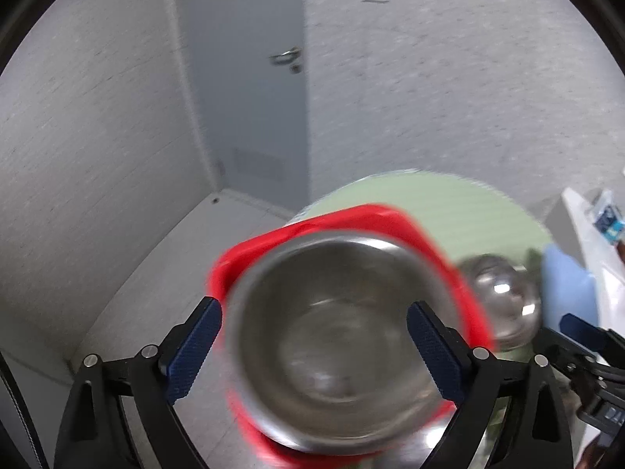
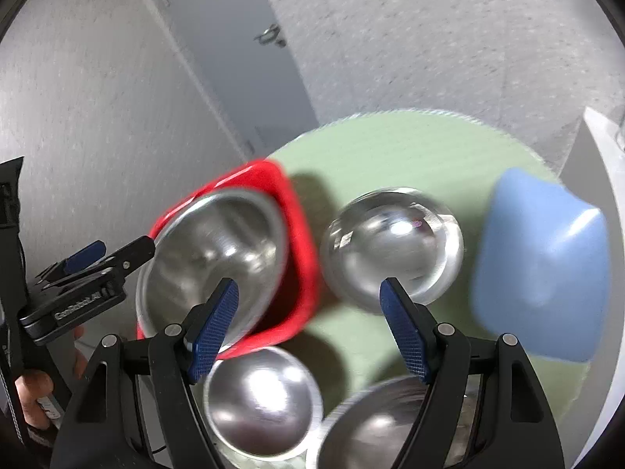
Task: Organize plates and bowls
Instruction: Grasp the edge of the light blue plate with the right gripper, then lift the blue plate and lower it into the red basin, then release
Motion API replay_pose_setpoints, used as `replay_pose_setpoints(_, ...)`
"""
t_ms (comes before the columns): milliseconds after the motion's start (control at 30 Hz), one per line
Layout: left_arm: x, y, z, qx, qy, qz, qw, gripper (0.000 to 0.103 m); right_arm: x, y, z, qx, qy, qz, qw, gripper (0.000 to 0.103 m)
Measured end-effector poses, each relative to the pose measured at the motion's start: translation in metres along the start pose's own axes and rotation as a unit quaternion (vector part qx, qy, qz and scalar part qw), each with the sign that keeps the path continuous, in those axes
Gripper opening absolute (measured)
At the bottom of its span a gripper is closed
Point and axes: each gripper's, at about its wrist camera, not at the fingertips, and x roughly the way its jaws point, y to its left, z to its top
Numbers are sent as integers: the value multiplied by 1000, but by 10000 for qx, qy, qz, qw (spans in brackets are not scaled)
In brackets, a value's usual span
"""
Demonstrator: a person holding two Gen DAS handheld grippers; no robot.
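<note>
A steel bowl (image 1: 336,336) sits in a red square plate (image 1: 390,221) at the left edge of a round green table (image 1: 449,203). My left gripper (image 1: 314,348) is open with its jaws on either side of this bowl; whether they touch it I cannot tell. In the right wrist view the same bowl (image 2: 215,258) and red plate (image 2: 300,258) are at the left, with the left gripper (image 2: 113,254) beside them. My right gripper (image 2: 308,328) is open and empty above the table, between several steel bowls: one upside down (image 2: 390,246), one below (image 2: 261,398), one at the bottom edge (image 2: 375,426).
A blue square plate (image 2: 543,265) lies on the table's right side; it also shows in the left wrist view (image 1: 566,289). A white counter (image 2: 609,164) borders the table at the right. A grey door (image 1: 250,90) and floor lie beyond the table's left edge.
</note>
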Motion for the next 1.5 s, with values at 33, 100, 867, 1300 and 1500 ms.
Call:
replay_pose_setpoints(33,-3,-14,0,57,-17,-107,9999,95,-7,-10,2,46,-65,-23,10000,77)
replay_pose_setpoints(100,-7,-46,-1,182,-14,-360,9992,96,-22,-32,7,157,-205,-96,9996,77)
replay_pose_setpoints(867,50,-279,-28,810,1227,-554,9876,95,-36,-269,-12,1346,252,-439,9896,79)
replay_pose_setpoints(1300,105,-291,-34,639,2009,-586,9758,50,5,-279,-29,1456,774,554,9848,21)
replay_pose_setpoints(1500,111,-293,-26,686,1860,-699,9776,38,-1,-274,-30,1282,712,529,9878,15)
